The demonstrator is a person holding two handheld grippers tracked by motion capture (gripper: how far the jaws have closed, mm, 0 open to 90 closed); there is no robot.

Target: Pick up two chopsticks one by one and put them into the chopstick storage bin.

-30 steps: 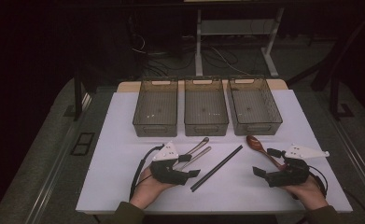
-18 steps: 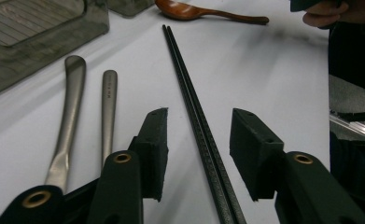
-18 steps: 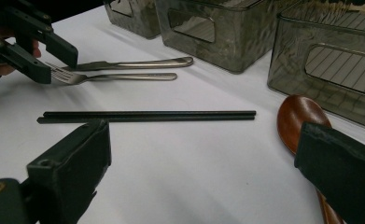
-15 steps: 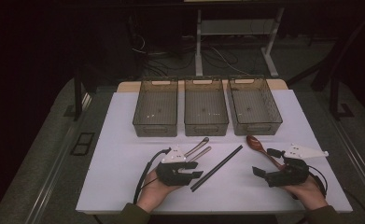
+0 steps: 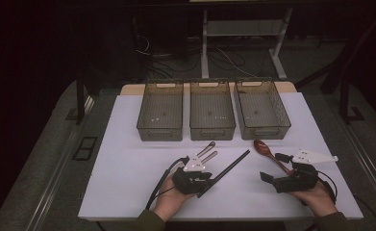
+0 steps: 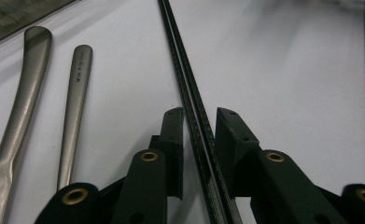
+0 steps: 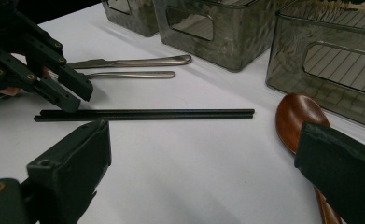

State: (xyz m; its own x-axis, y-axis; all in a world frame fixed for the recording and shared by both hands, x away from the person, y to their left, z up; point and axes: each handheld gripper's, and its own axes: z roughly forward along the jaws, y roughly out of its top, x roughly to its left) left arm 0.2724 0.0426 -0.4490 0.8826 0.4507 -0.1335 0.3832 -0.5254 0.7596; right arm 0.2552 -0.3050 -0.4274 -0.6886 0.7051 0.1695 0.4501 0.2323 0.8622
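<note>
The left gripper (image 6: 200, 140) has just been closing around the black chopsticks (image 6: 189, 93) near the table's (image 5: 128, 144) front edge, pads not yet pressing. It should pinch both sticks together before lifting. The right gripper (image 7: 203, 158) stands open.

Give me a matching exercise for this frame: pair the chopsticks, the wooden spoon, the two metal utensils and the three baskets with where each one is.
Things:
1. black chopsticks
2. wooden spoon
3. metal utensils
4. baskets

Places:
A. in a row along the far side of the table
B. lying between the left gripper's jaws, which have just been closing
C. lying side by side on the table, beside the left gripper
D. on the table, in front of the right gripper, whose jaws stand wide apart

Pairs: 1-B, 2-D, 3-C, 4-A
</note>
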